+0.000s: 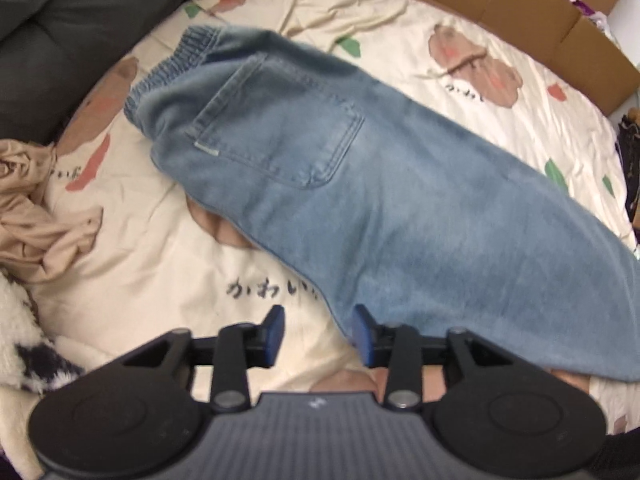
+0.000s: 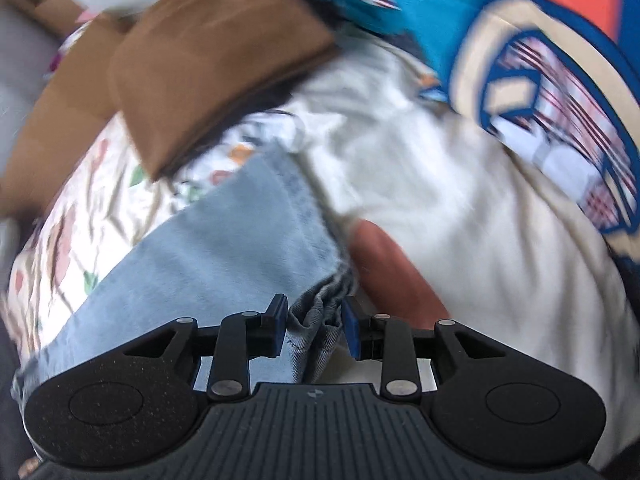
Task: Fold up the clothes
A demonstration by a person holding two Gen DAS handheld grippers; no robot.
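Jeans (image 1: 360,184) lie flat on bed sheet (image 1: 168,256), waistband far end. Left tool (image 1: 319,334) angled steeply down over jeans' near edge, spread, gripping nothing. Right tool (image 2: 314,330) angled down at jeans' hem, spread; bunched hem between pads, not pinched.

Bed sheet (image 1: 168,240): carries all items.
Jeans (image 1: 360,184): flat on sheet, diagonal; waistband (image 1: 160,76) twd far-left edge, leg running to near-right edge.
Left gripper (image 1: 319,334): above near edge of jeans, sheet btwn fingers, pads apart.
Crumpled garment (image 1: 36,216): on sheet at left edge, well apart from jeans.
Cardboard box (image 1: 540,12): beyond far-right edge of sheet.
Right gripper (image 2: 314,330): over jeans hem (image 2: 316,320), bunched cloth btwn fingers.
Pillow (image 2: 540,92): right of hem, behind it.
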